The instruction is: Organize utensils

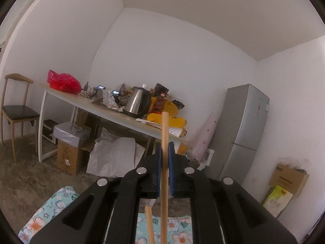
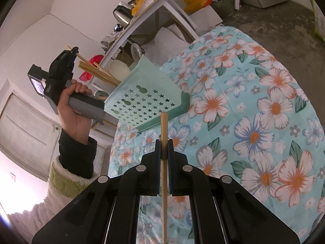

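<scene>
Rack [image 2: 150, 99] on the tablecloth [image 2: 254, 101], chopsticks [image 2: 97, 71] left of it

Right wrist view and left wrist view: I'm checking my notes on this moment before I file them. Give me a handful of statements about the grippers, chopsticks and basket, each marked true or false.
1. The right gripper is shut on a chopstick. True.
2. The left gripper is open, with nothing in it. False: it is shut on a chopstick.
3. The tablecloth is plain white. False: it is light blue with flowers.
4. The green basket has star-shaped holes. True.
5. In the right wrist view, a hand holds the left gripper's handle. True.
6. The kettle stands on the floor. False: it stands on the cluttered white table.
</scene>
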Tool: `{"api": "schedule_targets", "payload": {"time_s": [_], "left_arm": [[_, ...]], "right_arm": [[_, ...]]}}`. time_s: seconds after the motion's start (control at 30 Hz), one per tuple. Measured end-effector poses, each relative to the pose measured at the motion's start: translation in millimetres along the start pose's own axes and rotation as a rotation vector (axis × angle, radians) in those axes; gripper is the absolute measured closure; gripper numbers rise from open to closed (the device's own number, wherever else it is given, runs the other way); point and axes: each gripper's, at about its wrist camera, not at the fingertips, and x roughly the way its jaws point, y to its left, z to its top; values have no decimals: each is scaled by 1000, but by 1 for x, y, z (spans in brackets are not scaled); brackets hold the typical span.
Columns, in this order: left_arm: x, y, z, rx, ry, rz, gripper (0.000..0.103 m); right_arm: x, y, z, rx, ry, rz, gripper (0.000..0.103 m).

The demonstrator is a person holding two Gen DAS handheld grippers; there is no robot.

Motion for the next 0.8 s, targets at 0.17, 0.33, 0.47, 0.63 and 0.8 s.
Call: {"api": "schedule_targets", "payload": {"time_s": [0.17, 0.33, 0.47, 0.63, 0.8], "left_arm": [[-14, 2, 2, 8, 40, -14, 76], [-46, 2, 7, 36, 43, -40, 55], [-75, 4, 16, 42, 76, -72, 47], [-114, 14, 17, 72, 162, -91, 36], [-156, 33, 1, 107, 283, -82, 25]], "right_arm": [[-2, 0, 0, -2, -3, -2, 99], [-12, 5, -2, -18, -18, -8, 99], [-25, 20, -1, -56, -46, -3, 99], [-45, 56, 13, -153, -120, 18, 99], [-62, 116, 44, -312, -249, 46, 99]]}}
